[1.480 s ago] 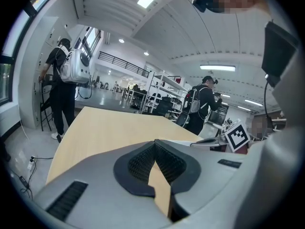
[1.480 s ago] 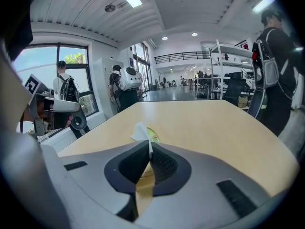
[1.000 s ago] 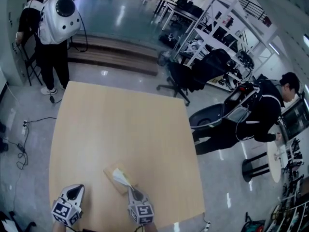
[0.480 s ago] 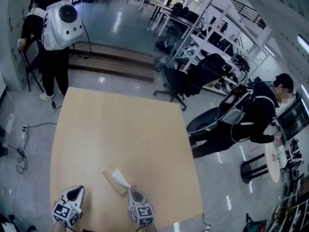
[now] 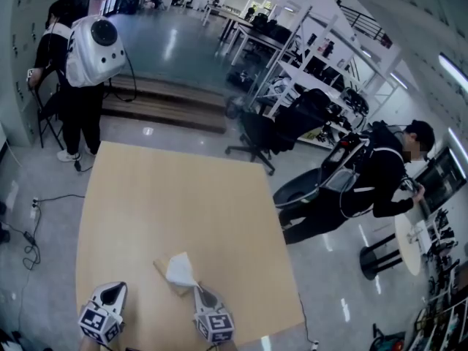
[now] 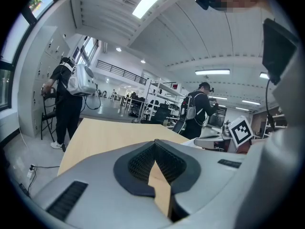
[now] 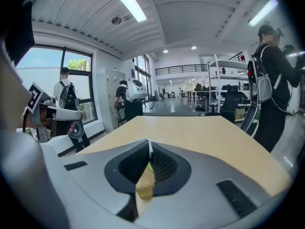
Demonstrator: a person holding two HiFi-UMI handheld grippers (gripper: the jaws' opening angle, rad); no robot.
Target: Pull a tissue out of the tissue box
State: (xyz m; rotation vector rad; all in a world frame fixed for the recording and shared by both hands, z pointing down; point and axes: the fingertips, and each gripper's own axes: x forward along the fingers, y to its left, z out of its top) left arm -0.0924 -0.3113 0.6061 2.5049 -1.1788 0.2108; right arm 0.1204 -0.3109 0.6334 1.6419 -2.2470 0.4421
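A tan tissue box (image 5: 178, 289) lies near the front edge of the light wooden table (image 5: 183, 196). A white tissue (image 5: 178, 269) rises from it, fanned out above the box. My right gripper (image 5: 201, 290) is shut on the tissue's lower corner, just right of the box. In the right gripper view the jaws (image 7: 149, 149) are closed, with a thin white tissue edge (image 7: 149, 146) pinched at the tips and the box (image 7: 144, 187) showing below. My left gripper (image 5: 111, 289) hovers to the left of the box, apart from it. Its jaws (image 6: 155, 144) meet at the tips and hold nothing.
A person with a white backpack (image 5: 84, 57) stands beyond the table's far left corner. Another person (image 5: 387, 174) stands to the right beside a dark cart. An office chair (image 5: 292, 123) and shelving sit past the far edge. Cables (image 5: 33, 218) lie on the floor at left.
The tissue has come further out of the box and spread wider as the right gripper lifted it. Both grippers rose slightly.
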